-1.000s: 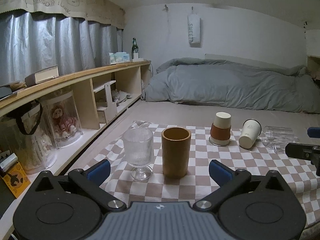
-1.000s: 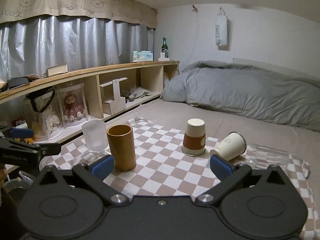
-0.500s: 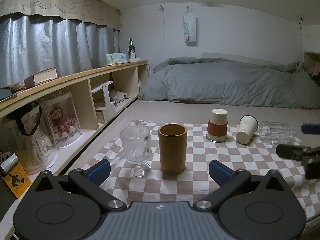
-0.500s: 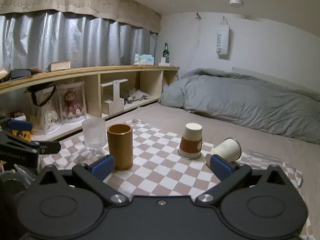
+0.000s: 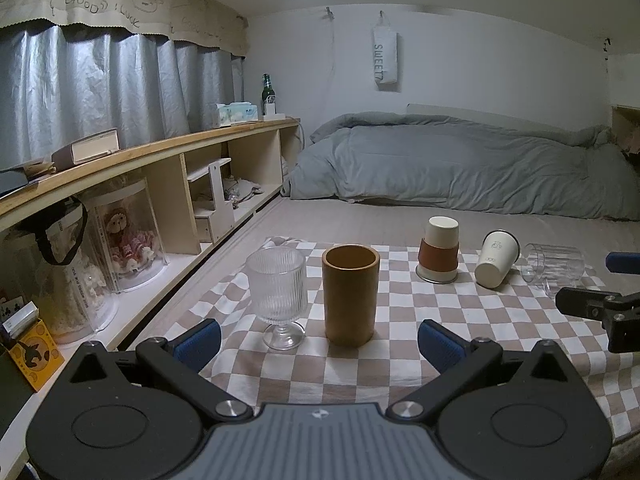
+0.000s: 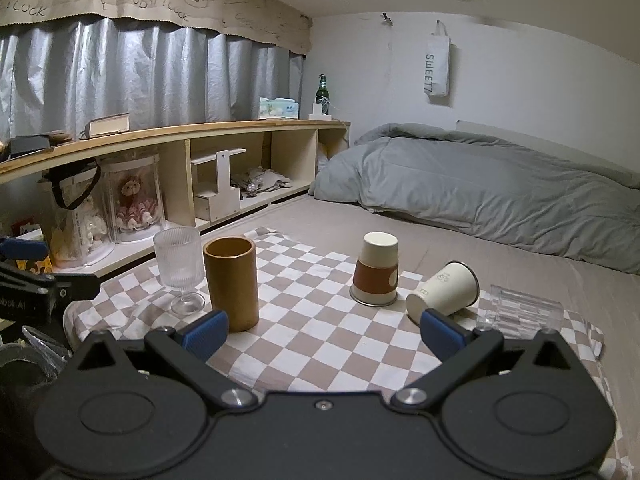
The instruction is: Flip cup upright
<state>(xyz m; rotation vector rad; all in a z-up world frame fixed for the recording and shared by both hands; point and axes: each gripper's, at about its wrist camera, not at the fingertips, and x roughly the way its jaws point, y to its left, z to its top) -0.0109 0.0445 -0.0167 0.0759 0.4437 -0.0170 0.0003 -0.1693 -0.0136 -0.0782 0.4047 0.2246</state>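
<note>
A checkered cloth is spread on the bed. Left of its centre, a wooden cup and ribbed goblet are stood upright. Right of centre, a sleeved cup is inverted; a white cup and clear glass are tipped sideways. Both the left gripper and right gripper are held wide apart, empty.

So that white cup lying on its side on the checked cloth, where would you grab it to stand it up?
Probably across the middle of its side wall. The white cup lies tipped, rim toward the clear glass, base toward the camera. The right gripper is nearest, jaws wide open, so it could come from above and in front, one jaw on each side of the tapered wall, clear of the upside-down sleeved cup.
</note>
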